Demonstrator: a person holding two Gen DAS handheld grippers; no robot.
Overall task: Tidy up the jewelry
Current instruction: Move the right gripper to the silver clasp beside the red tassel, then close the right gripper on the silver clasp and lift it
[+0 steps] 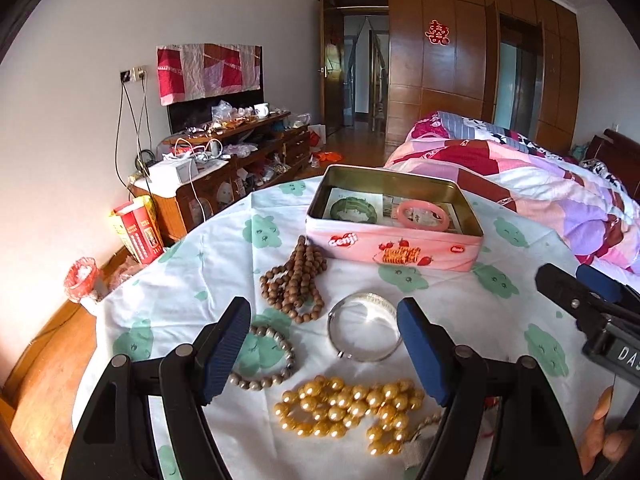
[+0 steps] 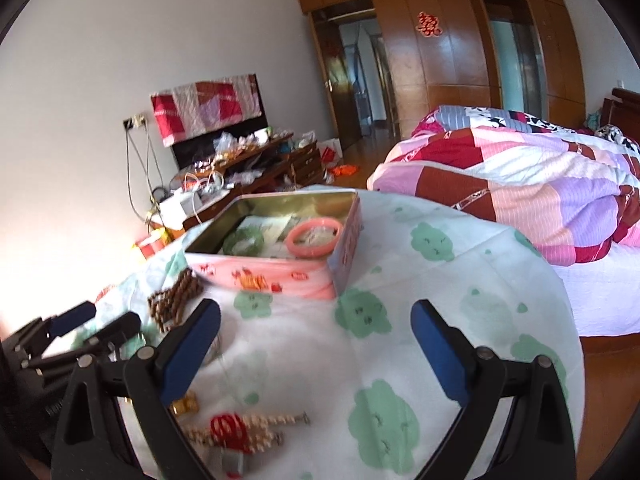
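Note:
An open pink tin [image 1: 394,246] stands on the round table and holds a green bangle [image 1: 353,209] and a pink bangle [image 1: 423,216]; the tin also shows in the right wrist view [image 2: 276,272]. In front of it lie brown wooden beads [image 1: 296,282], a silver bangle [image 1: 364,327], a grey bead bracelet [image 1: 266,356] and yellow beads [image 1: 352,406]. My left gripper [image 1: 324,350] is open above the silver bangle and grey bracelet. My right gripper [image 2: 316,352] is open over bare cloth. A small-bead string with a red tassel [image 2: 240,432] lies below it.
The table wears a white cloth with green prints [image 2: 400,360]. A bed with a patchwork quilt [image 2: 520,184] stands to the right. A cluttered wooden cabinet [image 1: 224,168] stands at the far left wall. The right gripper shows at the right edge of the left view [image 1: 592,304].

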